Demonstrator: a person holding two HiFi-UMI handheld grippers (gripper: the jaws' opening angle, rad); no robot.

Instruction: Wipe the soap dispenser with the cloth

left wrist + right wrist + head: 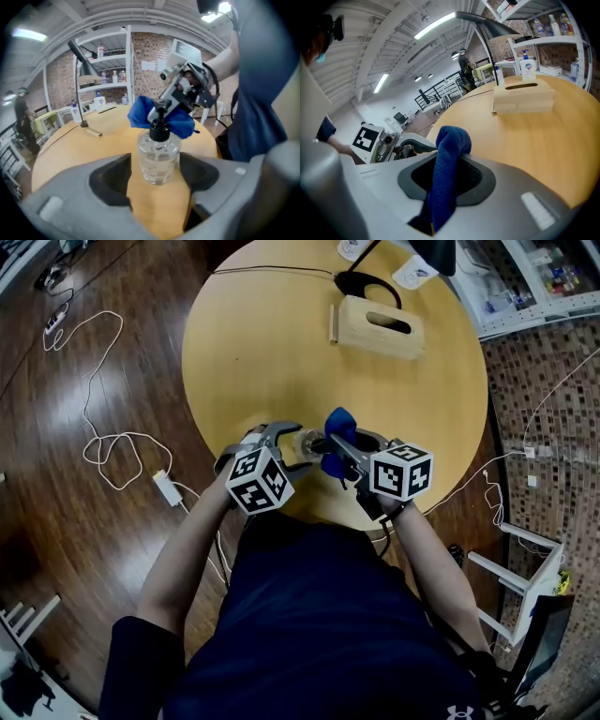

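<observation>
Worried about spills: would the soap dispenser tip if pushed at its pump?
Probably tippy: the soap dispenser stands upright, seemingly loose inside the open left gripper, cloth at pump height. Its smooth clear body looks slippery.

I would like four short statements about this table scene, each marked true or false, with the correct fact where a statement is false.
1. The right gripper holds the blue cloth. True.
2. The soap dispenser lies on its side. False: it stands upright on the table.
3. The left gripper is clamped on the soap dispenser. False: its jaws stand open, with the soap dispenser between them.
4. A wooden box sits on the table. True.
</observation>
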